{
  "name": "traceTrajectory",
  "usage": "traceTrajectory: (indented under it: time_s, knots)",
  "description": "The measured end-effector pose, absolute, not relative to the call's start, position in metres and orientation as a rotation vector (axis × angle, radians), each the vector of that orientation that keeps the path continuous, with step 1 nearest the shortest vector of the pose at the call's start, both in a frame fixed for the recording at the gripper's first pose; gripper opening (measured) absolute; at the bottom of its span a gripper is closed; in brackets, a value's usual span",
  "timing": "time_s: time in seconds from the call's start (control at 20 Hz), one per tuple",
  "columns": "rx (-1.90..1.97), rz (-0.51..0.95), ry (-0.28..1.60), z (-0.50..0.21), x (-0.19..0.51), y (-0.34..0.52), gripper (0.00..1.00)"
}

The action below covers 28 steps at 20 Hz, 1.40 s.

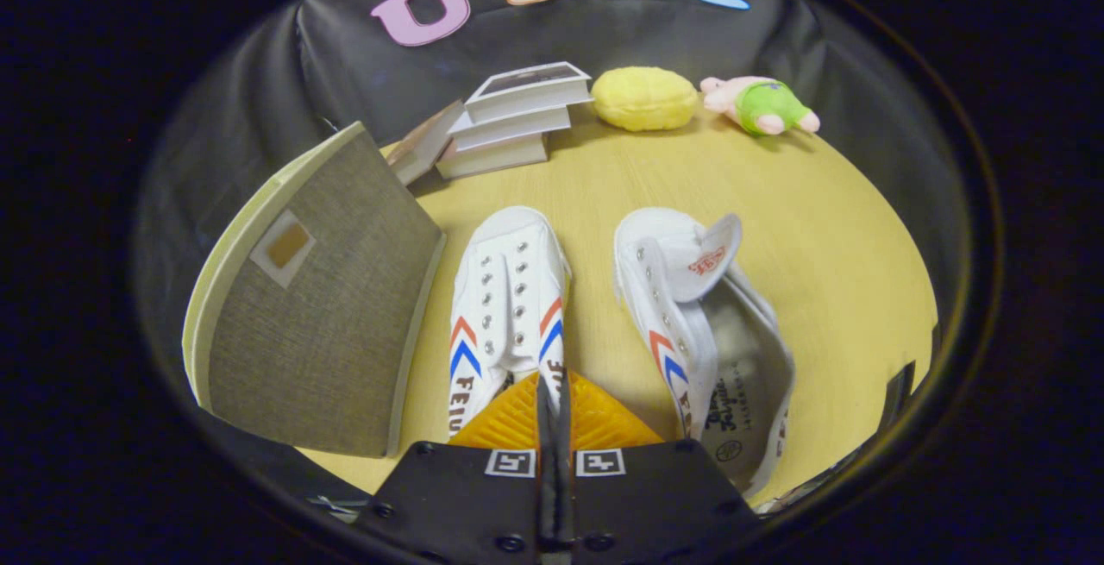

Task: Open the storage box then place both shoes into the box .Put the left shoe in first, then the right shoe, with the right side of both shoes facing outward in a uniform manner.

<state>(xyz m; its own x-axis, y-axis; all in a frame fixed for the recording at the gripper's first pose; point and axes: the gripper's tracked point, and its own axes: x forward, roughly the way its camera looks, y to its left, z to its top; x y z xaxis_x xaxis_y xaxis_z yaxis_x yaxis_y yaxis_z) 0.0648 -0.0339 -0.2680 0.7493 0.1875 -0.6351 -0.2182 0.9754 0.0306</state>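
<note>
Off to the left of the fingers stands the storage box (pixel 323 306), a grey fabric-covered box with a pale green edge and a small label window, tilted and resting on the wooden table (pixel 828 246). Beyond it, further ahead, a stack of books (pixel 516 121) sits near the back wall. The gripper (pixel 552 401) has its fingers pressed together with only a thin seam between them; they appear closed on the heel edge of the left shoe (pixel 509 306), a white sneaker with red and blue chevrons pointing away from the fingers. Just right of the fingers lies the right shoe (pixel 707 332), tipped on its side, tongue folded out. Far ahead to the right sit a yellow plush (pixel 645 98) and a pink pig toy (pixel 761 105).
</note>
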Motion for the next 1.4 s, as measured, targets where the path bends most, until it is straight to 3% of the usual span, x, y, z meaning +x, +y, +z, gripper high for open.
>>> traceTrajectory:
  time_s: [0.2, 0.9, 1.4]
  knots:
    - [-0.070, 0.251, 0.617, -0.252, 0.073, -0.022, 0.03]
    - [0.399, 0.308, 0.646, -0.204, 0.063, 0.000, 0.03]
    - [0.566, 0.365, 0.516, -0.093, 0.049, 0.039, 0.03]
